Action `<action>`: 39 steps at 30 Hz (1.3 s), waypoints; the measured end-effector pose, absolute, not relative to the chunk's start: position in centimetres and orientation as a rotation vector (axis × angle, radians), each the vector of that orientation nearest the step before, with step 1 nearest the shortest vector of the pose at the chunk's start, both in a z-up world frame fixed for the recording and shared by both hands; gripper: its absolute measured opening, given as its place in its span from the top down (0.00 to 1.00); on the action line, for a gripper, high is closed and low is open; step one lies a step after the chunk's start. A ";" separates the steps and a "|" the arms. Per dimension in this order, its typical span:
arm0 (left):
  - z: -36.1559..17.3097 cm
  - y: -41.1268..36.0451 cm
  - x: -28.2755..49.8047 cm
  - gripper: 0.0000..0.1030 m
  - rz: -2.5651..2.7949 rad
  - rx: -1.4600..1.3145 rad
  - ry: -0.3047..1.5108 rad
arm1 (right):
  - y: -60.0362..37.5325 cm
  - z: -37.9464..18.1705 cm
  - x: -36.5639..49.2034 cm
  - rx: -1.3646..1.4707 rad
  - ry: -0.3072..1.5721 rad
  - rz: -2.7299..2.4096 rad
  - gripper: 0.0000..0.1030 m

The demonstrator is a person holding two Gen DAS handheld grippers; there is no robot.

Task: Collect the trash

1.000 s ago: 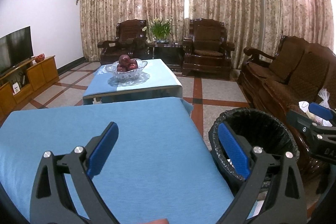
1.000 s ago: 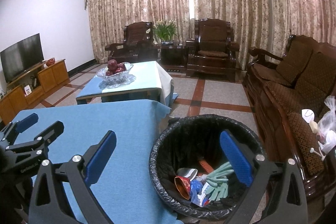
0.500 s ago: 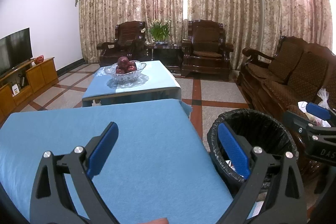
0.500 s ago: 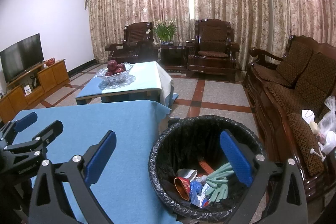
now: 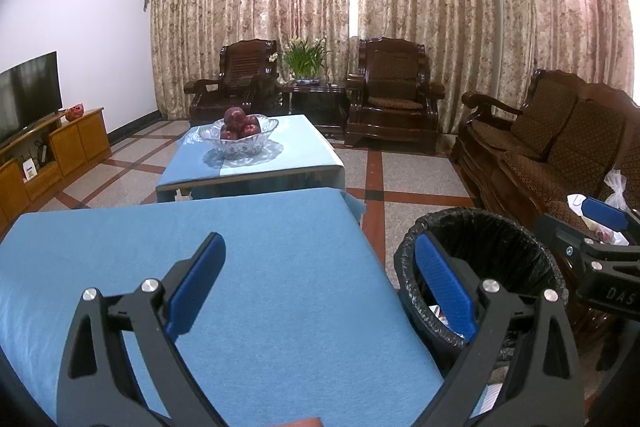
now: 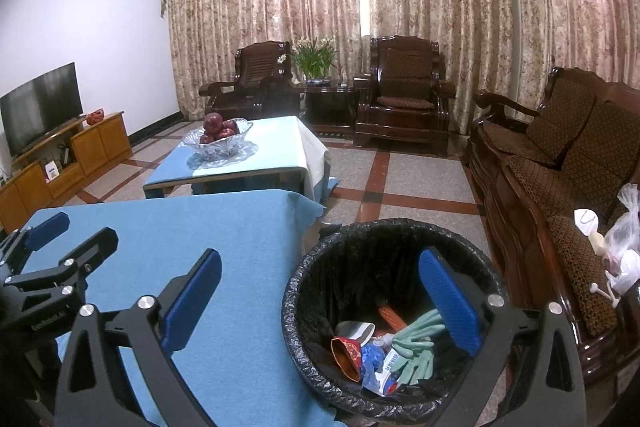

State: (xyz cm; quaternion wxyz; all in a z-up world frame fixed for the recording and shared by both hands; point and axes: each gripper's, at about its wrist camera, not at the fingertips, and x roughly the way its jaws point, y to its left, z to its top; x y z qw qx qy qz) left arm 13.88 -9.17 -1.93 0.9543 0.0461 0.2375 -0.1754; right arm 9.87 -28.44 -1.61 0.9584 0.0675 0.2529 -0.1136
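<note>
A round bin with a black liner point(image 6: 384, 239) stands on the floor beside the near table's right edge; inside lie green gloves point(image 6: 416, 343), a red-orange wrapper point(image 6: 346, 351) and other scraps. My right gripper point(image 6: 320, 303) hangs open above the bin's left rim, holding nothing. My left gripper point(image 5: 320, 285) is open over the blue-clothed table point(image 5: 200, 247), its right finger in front of the bin point(image 5: 492, 239). Each gripper shows at the edge of the other's view: the right gripper point(image 5: 600, 227), the left gripper point(image 6: 60, 239).
A second blue-clothed table point(image 5: 296, 151) carries a glass bowl of red apples point(image 5: 238, 131). A dark wooden sofa point(image 6: 560, 163) on the right holds plastic bags and small items point(image 6: 620, 239). Armchairs, a plant, a TV cabinet point(image 5: 52, 155) and curtains ring the tiled floor.
Both views have shifted only slightly; the left gripper has drifted a little. Both grippers stay open and the bin's contents are unchanged.
</note>
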 end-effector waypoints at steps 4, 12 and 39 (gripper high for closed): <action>-1.9 -9.2 13.9 0.10 -0.357 0.094 0.482 | -28.4 -1.6 9.9 0.140 0.513 -0.229 0.06; -1.9 -9.1 13.9 0.10 -0.357 0.094 0.483 | -28.4 -1.7 9.9 0.138 0.514 -0.230 0.06; -2.0 -8.8 13.9 0.10 -0.353 0.090 0.488 | -28.2 -1.8 10.0 0.135 0.515 -0.230 0.06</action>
